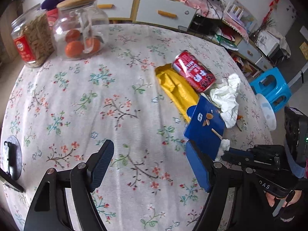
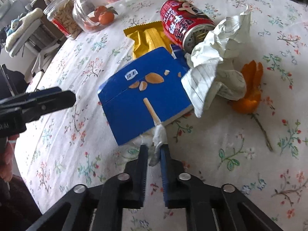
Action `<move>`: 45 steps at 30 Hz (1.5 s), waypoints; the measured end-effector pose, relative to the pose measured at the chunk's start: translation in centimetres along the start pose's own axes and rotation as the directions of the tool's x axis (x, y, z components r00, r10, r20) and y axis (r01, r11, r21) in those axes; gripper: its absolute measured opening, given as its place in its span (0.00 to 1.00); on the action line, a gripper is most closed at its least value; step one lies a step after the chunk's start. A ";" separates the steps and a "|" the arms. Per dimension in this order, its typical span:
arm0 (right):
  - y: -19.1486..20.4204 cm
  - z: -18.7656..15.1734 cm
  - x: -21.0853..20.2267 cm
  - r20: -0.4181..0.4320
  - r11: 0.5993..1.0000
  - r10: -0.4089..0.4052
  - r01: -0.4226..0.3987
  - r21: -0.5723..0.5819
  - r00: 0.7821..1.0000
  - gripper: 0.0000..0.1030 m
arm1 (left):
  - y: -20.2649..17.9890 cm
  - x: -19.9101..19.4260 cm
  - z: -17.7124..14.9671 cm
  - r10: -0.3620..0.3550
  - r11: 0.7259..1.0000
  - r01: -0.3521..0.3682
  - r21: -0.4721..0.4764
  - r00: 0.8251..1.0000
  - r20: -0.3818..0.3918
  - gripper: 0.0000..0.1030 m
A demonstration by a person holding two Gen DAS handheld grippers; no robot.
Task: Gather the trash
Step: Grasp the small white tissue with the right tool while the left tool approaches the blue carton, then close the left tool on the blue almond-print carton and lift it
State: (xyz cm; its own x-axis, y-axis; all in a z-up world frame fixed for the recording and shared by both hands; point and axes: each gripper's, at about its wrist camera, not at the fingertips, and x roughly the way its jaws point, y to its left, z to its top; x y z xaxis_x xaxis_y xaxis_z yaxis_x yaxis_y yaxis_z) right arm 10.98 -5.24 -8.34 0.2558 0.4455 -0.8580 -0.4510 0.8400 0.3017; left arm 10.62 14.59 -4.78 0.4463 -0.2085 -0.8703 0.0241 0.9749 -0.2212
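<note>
Trash lies in a loose heap on the far right part of a round table [image 1: 77,100] covered in a ribbed, floral-printed cloth: a dented red can [image 2: 184,27] on its side, a creased yellow foil wrapper [image 2: 148,36] with a zigzag edge beneath it, a flat blue carton [image 2: 138,96] printed with almonds, a crumpled sheet of lined white paper [image 2: 217,61], and a curl of orange peel [image 2: 250,96] with a thin stem. At the carton's near edge sits a small wad of white tissue [image 2: 158,134]. The right gripper [image 2: 154,150] is clenched, its ribbed blue pads pinching that tissue, which pokes out above and below them. The left gripper [image 1: 152,157] is released, its fingers spread wide over bare cloth, nothing between them; its right finger sits just beside the carton. At the table's back stand a clear jar [image 1: 80,28] of tangerines with a wooden lid and a jar of pale seeds [image 1: 32,38] with a red label.
</note>
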 end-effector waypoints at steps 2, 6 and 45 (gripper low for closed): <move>-0.7 -0.4 -0.3 -0.013 1.000 -0.029 0.029 0.001 1.000 0.04 | -0.5 0.3 0.0 0.000 1.000 0.001 0.013 1.000 -0.008 0.77; -2.9 -1.2 -1.2 -0.027 0.997 -0.054 0.055 0.054 0.998 0.03 | -1.7 1.0 0.0 -0.002 0.999 0.003 0.036 1.000 -0.021 0.77; -2.2 -0.5 -0.6 -0.023 0.999 0.019 -0.018 0.043 1.000 0.06 | -3.9 4.1 -0.1 0.104 0.989 -0.101 0.112 0.994 -0.027 0.88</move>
State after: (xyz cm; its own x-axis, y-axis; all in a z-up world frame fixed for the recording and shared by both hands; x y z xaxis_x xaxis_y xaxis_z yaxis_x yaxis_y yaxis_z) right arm 11.40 -7.48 -8.68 0.2276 0.4544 -0.8612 -0.4185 0.8443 0.3348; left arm 12.26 9.94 -7.50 0.4223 -0.1077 -0.9000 0.0791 0.9935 -0.0818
